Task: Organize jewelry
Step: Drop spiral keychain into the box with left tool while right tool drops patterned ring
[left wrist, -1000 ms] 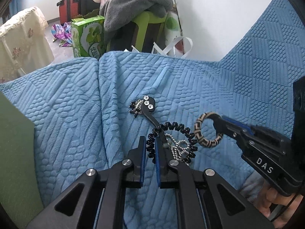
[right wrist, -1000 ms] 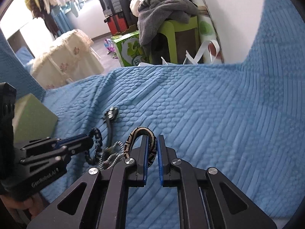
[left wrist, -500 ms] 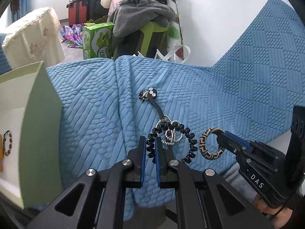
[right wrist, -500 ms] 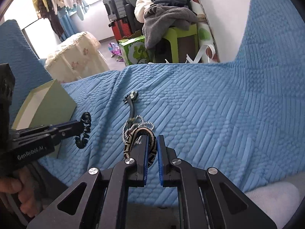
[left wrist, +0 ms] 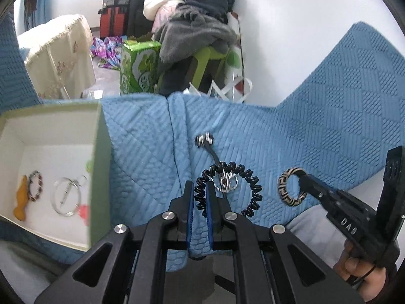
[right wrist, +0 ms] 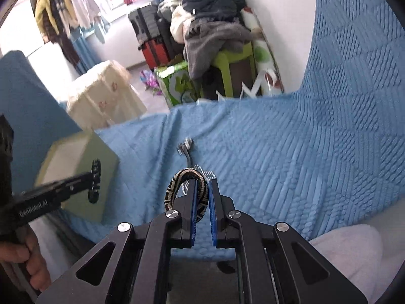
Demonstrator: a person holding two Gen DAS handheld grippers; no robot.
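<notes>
My left gripper (left wrist: pixel 200 197) is shut on a black coil bracelet (left wrist: pixel 250 190) and holds it above the blue quilt (left wrist: pixel 291 131); it also shows in the right wrist view (right wrist: pixel 94 182). My right gripper (right wrist: pixel 201 197) is shut on a black-and-tan woven ring bracelet (right wrist: pixel 177 186), also seen at the right of the left wrist view (left wrist: pixel 284 192). A black hair clip with rhinestones (left wrist: pixel 204 140) and a silver chain (left wrist: pixel 229 183) lie on the quilt. An open pale-green box (left wrist: pixel 101 167) at the left holds several pieces.
Inside the box lie a beaded bracelet (left wrist: pixel 35 185), a silver bangle (left wrist: pixel 67 197) and an orange piece (left wrist: pixel 21 202). Beyond the quilt's far edge stand a green stool with clothes (left wrist: pixel 202 50), a green carton (left wrist: pixel 139 68) and suitcases (left wrist: pixel 114 20).
Both grippers have risen and drawn back from the quilt with their bracelets. The coil bracelet has come off the chain and clip. The green box has come into full view at the left.
</notes>
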